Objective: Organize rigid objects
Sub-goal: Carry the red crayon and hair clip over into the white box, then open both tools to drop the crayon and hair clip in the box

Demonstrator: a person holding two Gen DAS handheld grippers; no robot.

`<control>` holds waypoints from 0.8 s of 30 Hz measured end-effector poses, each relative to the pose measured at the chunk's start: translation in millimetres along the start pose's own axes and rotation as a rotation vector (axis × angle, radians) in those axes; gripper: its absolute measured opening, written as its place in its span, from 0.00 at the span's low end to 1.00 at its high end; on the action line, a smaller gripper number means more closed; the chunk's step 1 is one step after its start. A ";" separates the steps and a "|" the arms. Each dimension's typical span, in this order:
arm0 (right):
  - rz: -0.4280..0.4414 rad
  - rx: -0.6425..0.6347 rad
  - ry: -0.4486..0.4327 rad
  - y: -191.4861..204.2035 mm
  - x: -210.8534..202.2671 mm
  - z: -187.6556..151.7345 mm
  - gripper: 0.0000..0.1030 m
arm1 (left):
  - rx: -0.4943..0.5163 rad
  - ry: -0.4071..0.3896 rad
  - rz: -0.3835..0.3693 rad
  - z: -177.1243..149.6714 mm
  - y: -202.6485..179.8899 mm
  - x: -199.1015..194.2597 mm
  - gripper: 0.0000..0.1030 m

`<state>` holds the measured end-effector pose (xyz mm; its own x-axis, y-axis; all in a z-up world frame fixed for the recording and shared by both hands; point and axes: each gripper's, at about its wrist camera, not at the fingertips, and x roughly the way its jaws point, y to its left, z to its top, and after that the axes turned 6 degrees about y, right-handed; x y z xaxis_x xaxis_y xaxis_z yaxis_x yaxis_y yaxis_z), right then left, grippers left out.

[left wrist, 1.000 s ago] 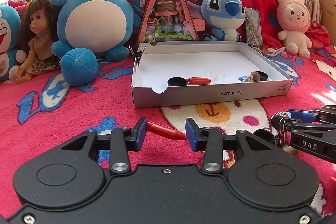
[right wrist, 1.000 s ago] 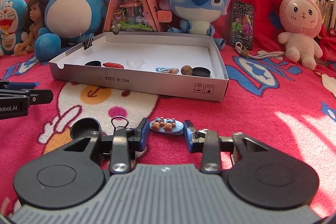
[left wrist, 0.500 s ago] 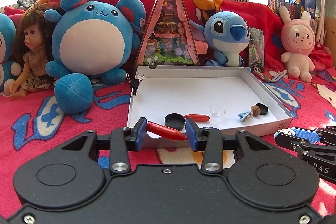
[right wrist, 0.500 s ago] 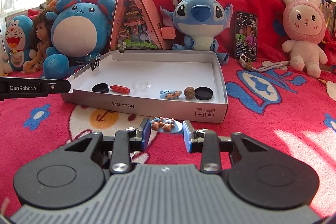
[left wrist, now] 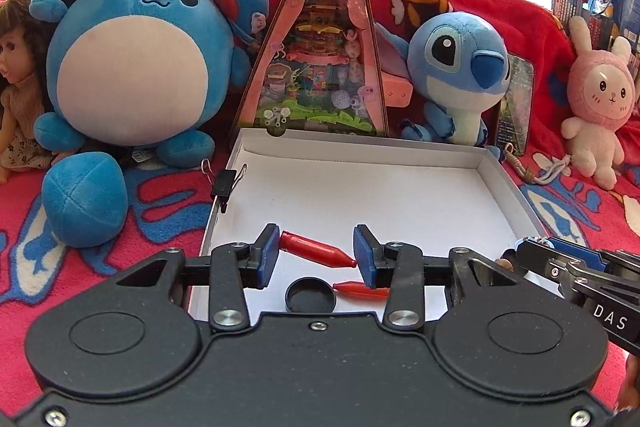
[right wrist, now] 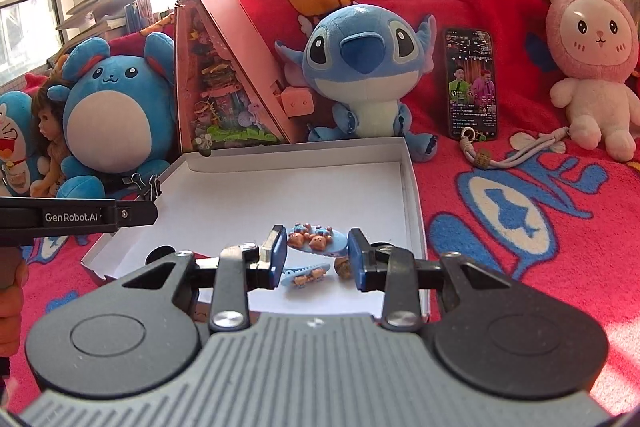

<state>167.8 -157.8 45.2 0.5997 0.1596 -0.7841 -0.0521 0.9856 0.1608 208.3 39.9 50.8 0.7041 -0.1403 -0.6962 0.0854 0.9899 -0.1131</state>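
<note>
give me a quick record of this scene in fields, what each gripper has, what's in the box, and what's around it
left gripper: shut on a red bullet-shaped plastic piece, above the box
right gripper: shut on a light blue oval hair clip with small bear figures, above the box
container: shallow white cardboard box, a black binder clip on its left wall
in box: black round cap, second red piece, second blue bear clip, small brown nut-like ball
surface: red cartoon-print blanket
behind box: blue plush toys, pink bunny plush, phone
</note>
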 end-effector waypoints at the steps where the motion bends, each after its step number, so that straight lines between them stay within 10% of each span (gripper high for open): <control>1: 0.003 -0.001 0.006 -0.1 6.2 2.0 0.37 | -0.003 -0.001 0.000 1.2 -1.3 4.8 0.38; 24: 0.022 0.031 0.117 -5.7 60.3 8.4 0.38 | 0.011 0.062 0.056 -1.2 -6.2 49.1 0.38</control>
<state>211.0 -154.3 2.0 0.5009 0.1882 -0.8448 -0.0380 0.9799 0.1957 241.5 26.9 16.4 0.6627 -0.0852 -0.7440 0.0554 0.9964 -0.0647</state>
